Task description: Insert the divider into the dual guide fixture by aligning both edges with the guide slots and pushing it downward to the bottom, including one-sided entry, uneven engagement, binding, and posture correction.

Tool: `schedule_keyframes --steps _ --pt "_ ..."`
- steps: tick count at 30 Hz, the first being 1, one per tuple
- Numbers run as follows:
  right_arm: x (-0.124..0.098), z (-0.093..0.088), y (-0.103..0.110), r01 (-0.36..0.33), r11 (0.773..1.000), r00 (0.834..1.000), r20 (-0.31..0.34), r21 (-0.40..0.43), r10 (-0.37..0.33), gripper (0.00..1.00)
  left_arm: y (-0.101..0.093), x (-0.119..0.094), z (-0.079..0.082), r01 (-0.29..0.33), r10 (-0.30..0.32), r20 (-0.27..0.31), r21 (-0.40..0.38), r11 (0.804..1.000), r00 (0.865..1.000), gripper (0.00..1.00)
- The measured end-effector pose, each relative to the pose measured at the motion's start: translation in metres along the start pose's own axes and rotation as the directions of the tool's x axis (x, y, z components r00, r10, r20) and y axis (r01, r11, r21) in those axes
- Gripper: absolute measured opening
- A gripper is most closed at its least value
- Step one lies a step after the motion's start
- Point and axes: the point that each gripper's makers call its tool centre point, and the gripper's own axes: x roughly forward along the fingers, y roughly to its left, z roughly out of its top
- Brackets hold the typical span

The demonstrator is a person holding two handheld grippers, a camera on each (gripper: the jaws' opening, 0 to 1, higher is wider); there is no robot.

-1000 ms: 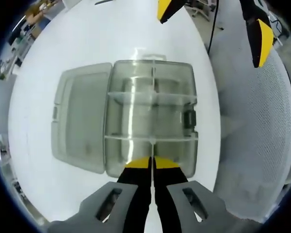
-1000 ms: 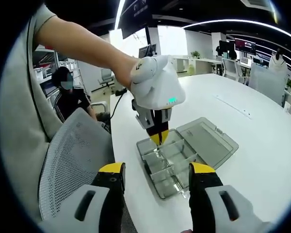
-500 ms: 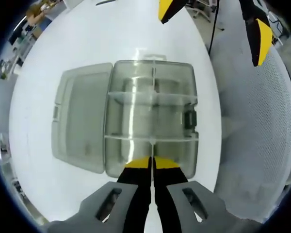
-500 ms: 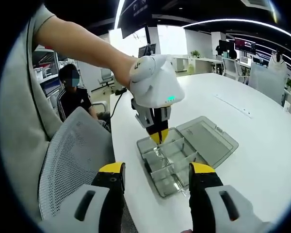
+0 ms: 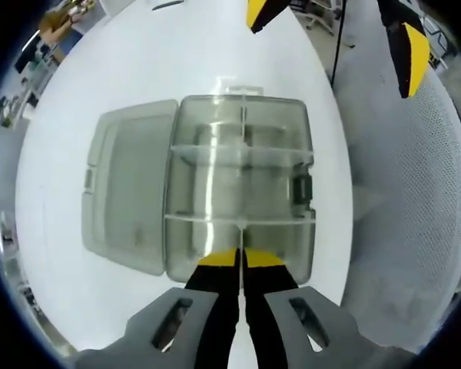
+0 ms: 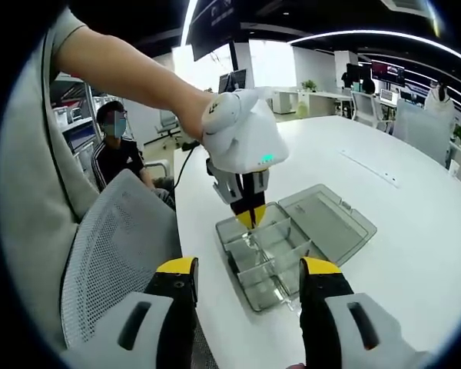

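Clear divider (image 5: 241,231) pinched in closed left gripper (image 5: 240,257) fingers, lower centre, long axis running up-frame along fixture (image 5: 240,184); right gripper (image 6: 247,270) spread, empty.

A white desk (image 6: 415,231) spreads under my work. A grey mesh chair (image 6: 115,246) stands just beside its edge, also seen at (image 5: 415,200). Behind the chair sits a person in dark clothes (image 6: 115,154).

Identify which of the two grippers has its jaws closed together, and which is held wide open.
The left gripper, over the clear box, is closed. The right gripper is open, jaws far apart.
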Motion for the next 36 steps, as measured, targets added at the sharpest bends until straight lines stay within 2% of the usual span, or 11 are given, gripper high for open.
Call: schedule_keyframes --steps 30,36 --pt "-0.0036 0.0021 -0.002 0.004 1.0 1.0 -0.005 -0.009 -0.005 0.5 0.0001 0.0039 -0.0029 -0.027 0.027 0.011 0.003 1.0 1.0 0.0" --pt "-0.0035 0.0027 -0.0018 0.003 1.0 1.0 -0.004 -0.011 -0.003 0.5 0.0002 0.0042 -0.0083 -0.038 0.038 0.006 0.009 0.999 0.999 0.05"
